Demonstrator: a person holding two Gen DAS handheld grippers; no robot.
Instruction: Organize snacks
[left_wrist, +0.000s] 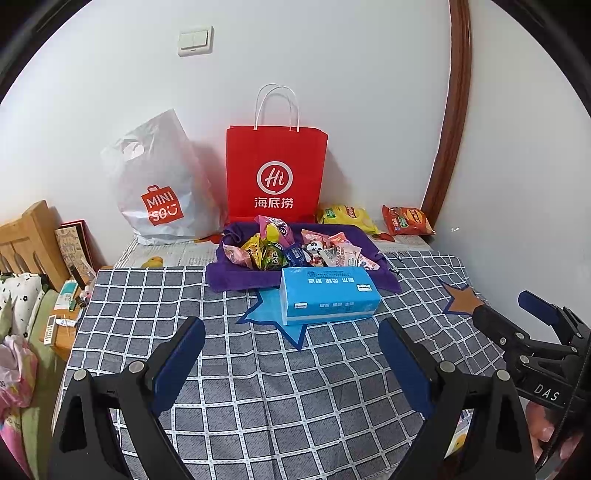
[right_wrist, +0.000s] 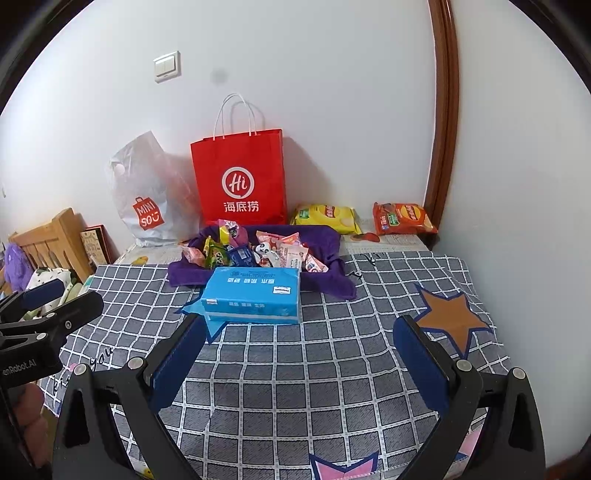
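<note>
While hovering above the checked cloth (left_wrist: 258, 387) on the desk, left gripper (left_wrist: 291, 354) with jaws spread wide and nothing between the blue pads. Beyond the fingertips, just past them: blue tissue pack (left_wrist: 328, 295), lying flat over a blue star print. Touching the pack's far edge, purple cloth (left_wrist: 229, 280) bunched into a nest, heaped with small snacks (left_wrist: 291, 247) in pink, yellow, green and blue wrappers. Behind the nest, upright against the wall, red paper bag (left_wrist: 275, 173) with white cord handles; to its left, grey plastic shopping bag (left_wrist: 162, 184), slumped. To the right of the red bag, at the far edge, yellow crisp packet (left_wrist: 347, 218) and orange crisp packet (left_wrist: 406, 220), lying flat, apart from each other. At the right edge, right gripper (left_wrist: 535, 321), seen from the side; jaw spread hard to judge from here. Wooden headboard (left_wrist: 29, 236) at far left.

From the right wrist, right gripper (right_wrist: 299, 354) also released, jaws wide apart, empty, over the checked cloth (right_wrist: 314, 387). Blue tissue pack (right_wrist: 255, 295) near the left fingertip, not touched. Snacks (right_wrist: 258, 247) piled in the purple cloth (right_wrist: 332, 284) just behind it. Red paper bag (right_wrist: 240, 181) and grey plastic shopping bag (right_wrist: 147, 199) against the wall; yellow crisp packet (right_wrist: 325, 218) and orange crisp packet (right_wrist: 402, 218) to the right. Brown star print (right_wrist: 448, 315) on the cloth beside the right finger. Left gripper (right_wrist: 48, 310) at the left edge.
</note>
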